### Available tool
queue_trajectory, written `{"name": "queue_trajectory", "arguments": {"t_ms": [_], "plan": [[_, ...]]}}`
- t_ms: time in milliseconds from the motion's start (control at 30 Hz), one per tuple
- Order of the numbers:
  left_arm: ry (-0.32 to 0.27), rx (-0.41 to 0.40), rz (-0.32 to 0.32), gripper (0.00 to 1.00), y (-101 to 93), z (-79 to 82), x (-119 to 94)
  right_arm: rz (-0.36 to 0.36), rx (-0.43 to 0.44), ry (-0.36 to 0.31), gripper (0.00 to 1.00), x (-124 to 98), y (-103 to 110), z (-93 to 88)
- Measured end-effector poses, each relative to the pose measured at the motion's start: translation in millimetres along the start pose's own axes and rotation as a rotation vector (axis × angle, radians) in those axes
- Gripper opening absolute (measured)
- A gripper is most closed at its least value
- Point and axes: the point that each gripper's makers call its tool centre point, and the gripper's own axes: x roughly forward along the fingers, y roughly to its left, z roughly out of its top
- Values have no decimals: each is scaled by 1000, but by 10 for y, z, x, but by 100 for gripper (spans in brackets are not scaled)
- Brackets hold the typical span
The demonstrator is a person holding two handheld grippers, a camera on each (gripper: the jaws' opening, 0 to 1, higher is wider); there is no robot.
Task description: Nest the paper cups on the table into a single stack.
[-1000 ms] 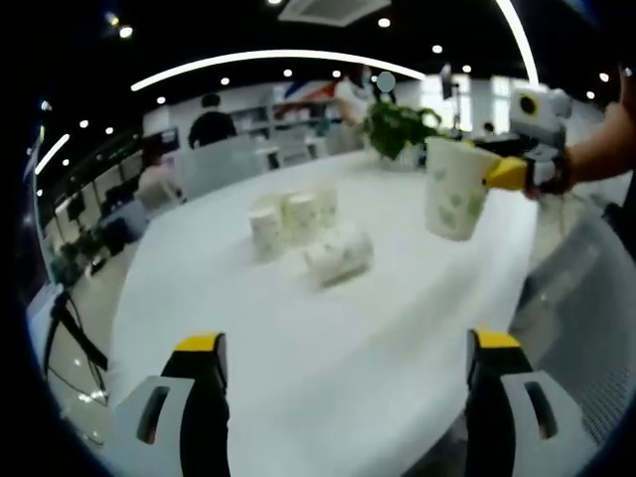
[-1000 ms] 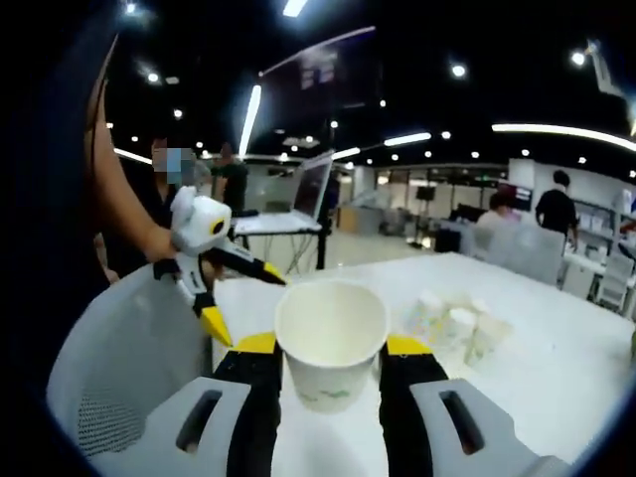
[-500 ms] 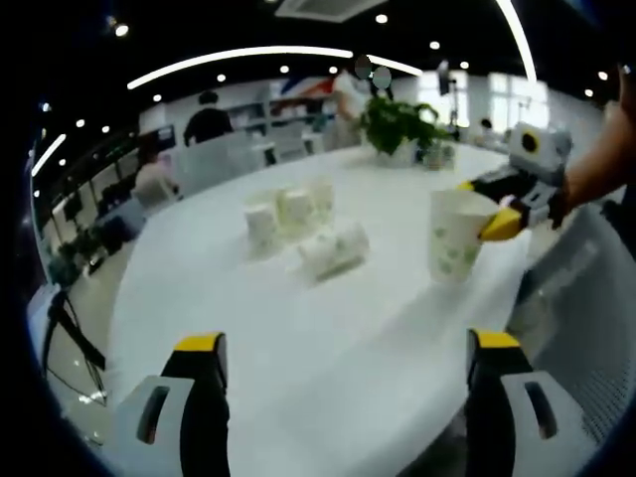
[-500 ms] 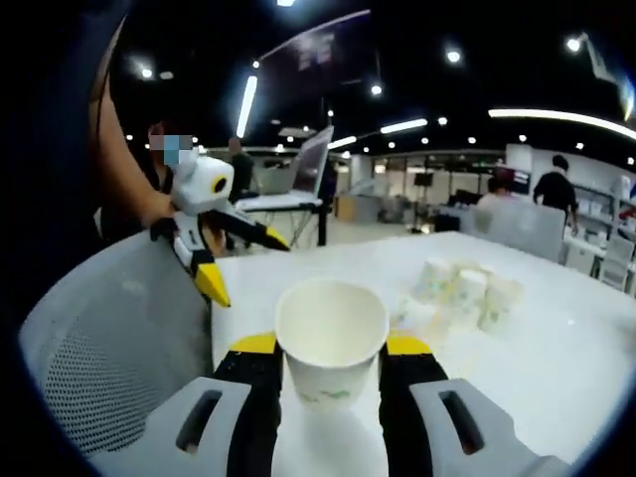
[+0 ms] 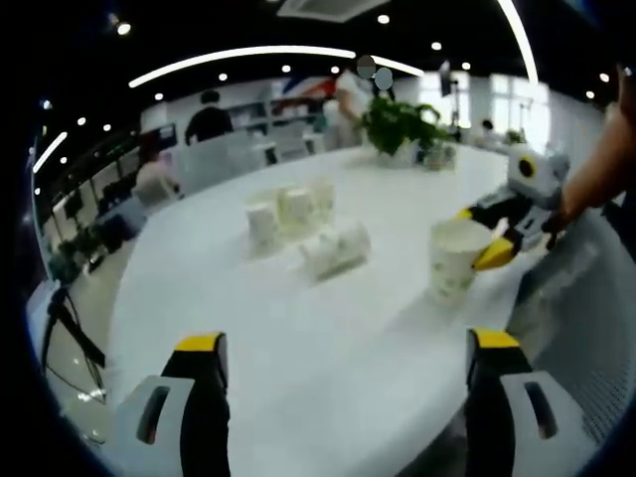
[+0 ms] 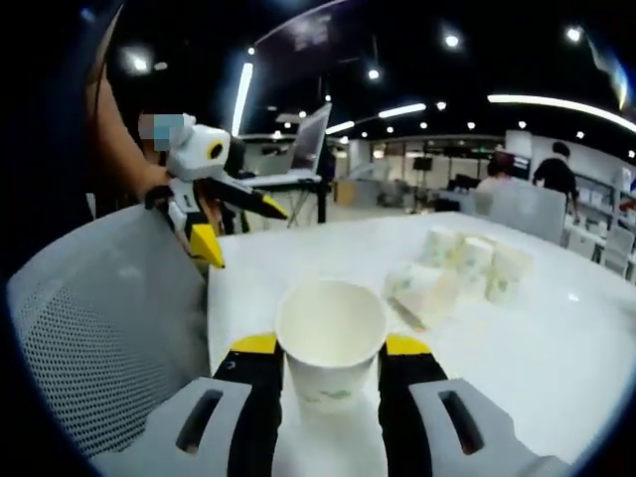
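In the right gripper view my right gripper (image 6: 330, 350) is shut on an upright white paper cup (image 6: 330, 333) with green print, low over the table's near edge. The left gripper view has the same cup (image 5: 452, 260) at the right, pinched by the right gripper (image 5: 484, 237), its base at or just above the tabletop. Three cups stand together (image 5: 293, 211) mid-table, with a lying cup (image 5: 335, 248) in front of them. These also appear as standing cups (image 6: 475, 260) and a lying cup (image 6: 421, 288). My left gripper (image 5: 346, 343) is open and holds nothing; it shows at the left (image 6: 241, 229).
The white table (image 5: 298, 338) is long, with a potted plant (image 5: 397, 124) at its far end. A grey mesh chair back (image 6: 99, 328) stands beside the near edge. A laptop (image 6: 308, 149) sits on a desk behind. People sit in the background.
The right gripper has brought its cup down from high above the table to tabletop height near the edge. The left gripper has stayed open and hardly moved.
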Motion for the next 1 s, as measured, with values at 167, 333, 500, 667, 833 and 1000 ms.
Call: {"name": "queue_trajectory", "arguments": {"t_ms": [167,333,500,667,833,1000], "plan": [[-1,0,2,98,0,6,3,20,-2,40,35,29,40,-151],[-1,3,2,98,-9,16,5,24,-7,58,36,28,47,-173],[2,6,1,99,-10,15,11,24,-5,59,41,10,32,-146],[0,5,-1,99,-6,15,16,23,11,49,51,-65,8,-57],[-7,5,-5,99,-17,26,14,-11,40,28,61,-199,-110,71],[-13,2,-3,99,4,28,7,-61,49,14,66,-372,-267,154]]}}
